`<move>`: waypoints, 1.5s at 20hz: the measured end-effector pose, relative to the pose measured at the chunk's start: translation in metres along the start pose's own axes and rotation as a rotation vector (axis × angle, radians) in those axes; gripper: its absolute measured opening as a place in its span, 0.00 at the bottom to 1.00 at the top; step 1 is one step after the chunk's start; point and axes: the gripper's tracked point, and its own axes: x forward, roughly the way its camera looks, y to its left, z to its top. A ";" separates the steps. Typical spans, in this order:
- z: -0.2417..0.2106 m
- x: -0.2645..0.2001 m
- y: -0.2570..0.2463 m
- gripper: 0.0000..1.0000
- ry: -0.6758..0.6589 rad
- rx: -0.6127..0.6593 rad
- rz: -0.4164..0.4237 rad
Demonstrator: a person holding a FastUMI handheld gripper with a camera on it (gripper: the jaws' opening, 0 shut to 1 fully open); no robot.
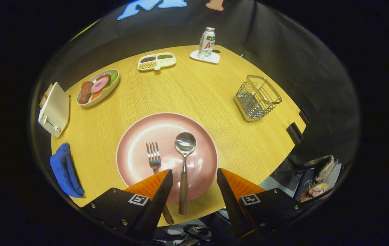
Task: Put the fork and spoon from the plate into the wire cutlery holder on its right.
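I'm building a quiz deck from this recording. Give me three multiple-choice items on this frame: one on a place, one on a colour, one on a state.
1. Where does the spoon lie?
A. in the wire cutlery holder
B. on the plate, right of the fork
C. beside the toaster

2. What colour is the plate?
A. pink
B. green
C. black

3. How is the gripper?
A. shut on the fork
B. shut on the spoon
C. open

Answers: 1 B, it rests beside the fork; 2 A, its bare surface is pink; 3 C, the fingers stand apart, the spoon handle untouched between them.
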 end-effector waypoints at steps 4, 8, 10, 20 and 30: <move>-0.011 0.018 0.009 0.82 0.046 -0.016 0.016; -0.017 0.030 0.016 0.82 0.072 -0.036 0.036; -0.019 0.033 0.018 0.81 0.083 -0.033 0.045; -0.026 0.047 0.028 0.36 0.137 0.007 0.130; -0.024 0.035 0.026 0.05 0.160 -0.137 0.078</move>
